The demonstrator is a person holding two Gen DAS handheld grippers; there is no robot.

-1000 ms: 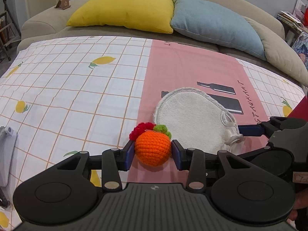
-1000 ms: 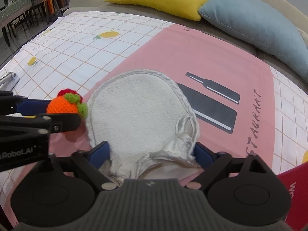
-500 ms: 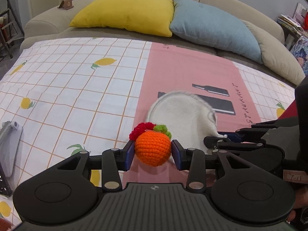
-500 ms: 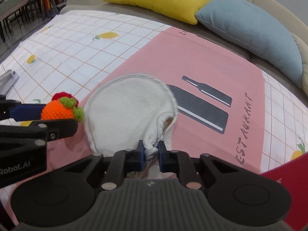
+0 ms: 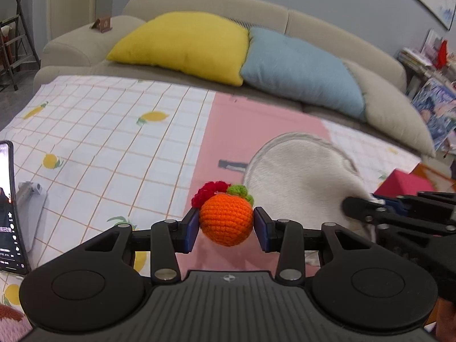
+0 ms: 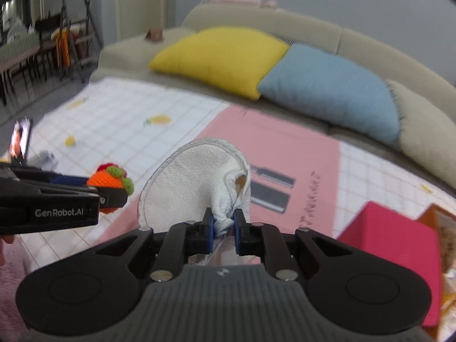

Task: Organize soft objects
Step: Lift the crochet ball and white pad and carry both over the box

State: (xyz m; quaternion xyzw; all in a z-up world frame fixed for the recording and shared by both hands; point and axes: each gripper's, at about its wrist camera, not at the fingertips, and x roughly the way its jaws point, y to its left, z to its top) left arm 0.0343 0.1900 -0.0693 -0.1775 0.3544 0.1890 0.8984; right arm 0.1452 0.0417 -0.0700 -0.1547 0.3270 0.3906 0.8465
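Nearest, the left gripper [image 5: 226,229] pinches the crocheted orange [image 5: 226,219] between its pads; just right, the right gripper [image 6: 223,229] is clamped on the white mitt [image 6: 196,182], which stands up ahead of it, sofa cushions [image 6: 327,88] well beyond.

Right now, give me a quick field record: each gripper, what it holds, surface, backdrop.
left gripper: shut on crochet orange, lifted
right gripper: shut on white cloth, pinched at a bunched edge, lifted
surface: tablecloth, lemon grid with a pink panel
backdrop: sofa with yellow pillow and blue pillow
far right: red box
far left: phone, screen lit
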